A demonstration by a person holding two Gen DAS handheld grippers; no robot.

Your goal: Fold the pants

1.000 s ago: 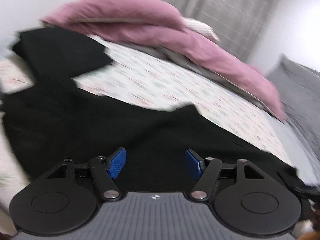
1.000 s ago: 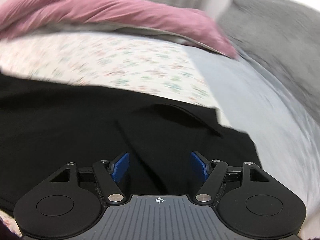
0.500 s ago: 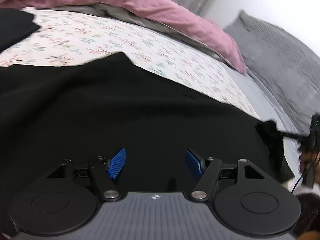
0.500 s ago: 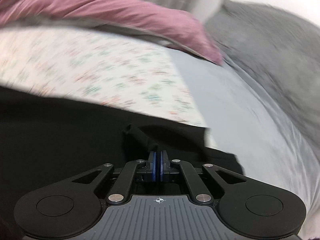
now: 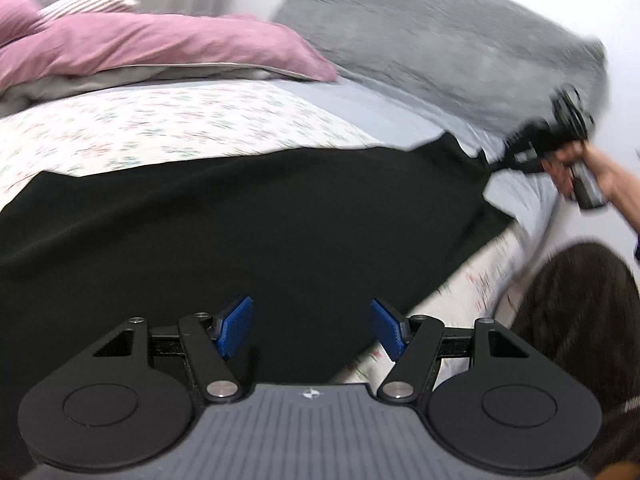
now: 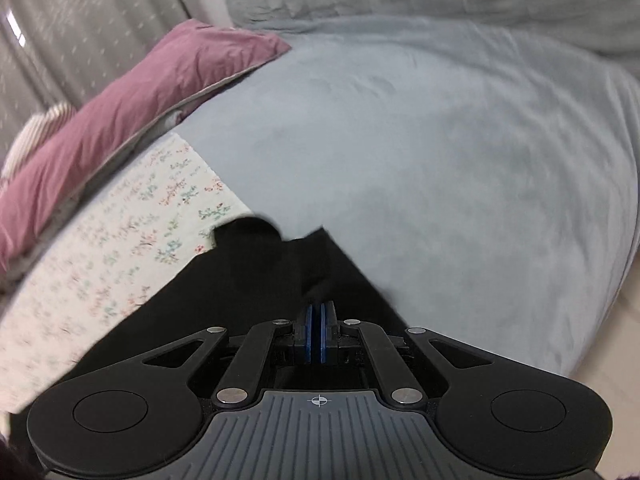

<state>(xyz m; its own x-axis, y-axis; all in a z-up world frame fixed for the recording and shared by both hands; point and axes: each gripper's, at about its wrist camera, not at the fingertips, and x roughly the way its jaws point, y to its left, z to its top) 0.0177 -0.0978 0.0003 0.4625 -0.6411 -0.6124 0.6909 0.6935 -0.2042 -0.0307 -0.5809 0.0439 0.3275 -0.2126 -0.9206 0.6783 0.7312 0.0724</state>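
Black pants (image 5: pixel 248 224) lie spread across the floral sheet (image 5: pixel 168 128) on the bed. My right gripper (image 6: pixel 319 334) is clenched on a corner of the pants, drawing it toward the grey sheet (image 6: pixel 420 140). My left gripper (image 5: pixel 312 326) hangs over the near part of the pants, jaws wide apart, grasping nothing. A pink pillow (image 5: pixel 152 48) and grey blanket (image 5: pixel 440 40) lie beyond.

No readable text or labels.
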